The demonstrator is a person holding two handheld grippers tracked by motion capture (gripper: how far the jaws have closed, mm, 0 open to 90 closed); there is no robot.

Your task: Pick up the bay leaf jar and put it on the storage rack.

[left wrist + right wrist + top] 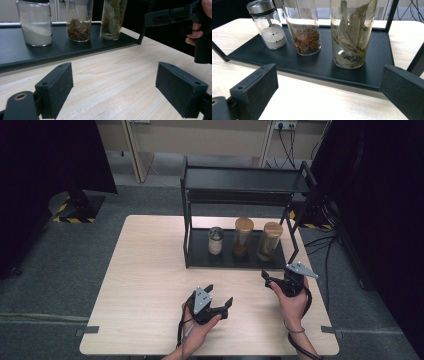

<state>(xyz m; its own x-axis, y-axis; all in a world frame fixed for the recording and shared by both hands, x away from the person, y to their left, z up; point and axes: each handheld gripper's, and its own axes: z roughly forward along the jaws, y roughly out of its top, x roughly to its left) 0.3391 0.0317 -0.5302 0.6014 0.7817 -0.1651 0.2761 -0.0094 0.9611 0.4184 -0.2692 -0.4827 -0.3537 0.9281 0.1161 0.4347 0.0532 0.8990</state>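
A black two-tier rack (196, 260) stands at the table's far side. Its lower shelf (274, 58) carries three jars in a row: a small metal-lidded shaker of white powder (215, 240) (268, 27) (36, 23), a wooden-lidded jar of star anise (242, 238) (306, 32) (79, 25), and a wooden-lidded jar of bay leaves (270, 241) (350, 35) (112, 20). My left gripper (220, 295) (117, 90) is open over bare wood in front of the rack. Near the rack's front right corner, my right gripper (276, 271) (327, 92) is open, facing the jars, holding nothing.
The rack's upper shelf (245, 180) overhangs the jars. A slanted rack leg (415, 60) is beside my right jaw. The light wooden table (145, 285) has free room at its left half. Cables (325, 245) lie on the floor to the right.
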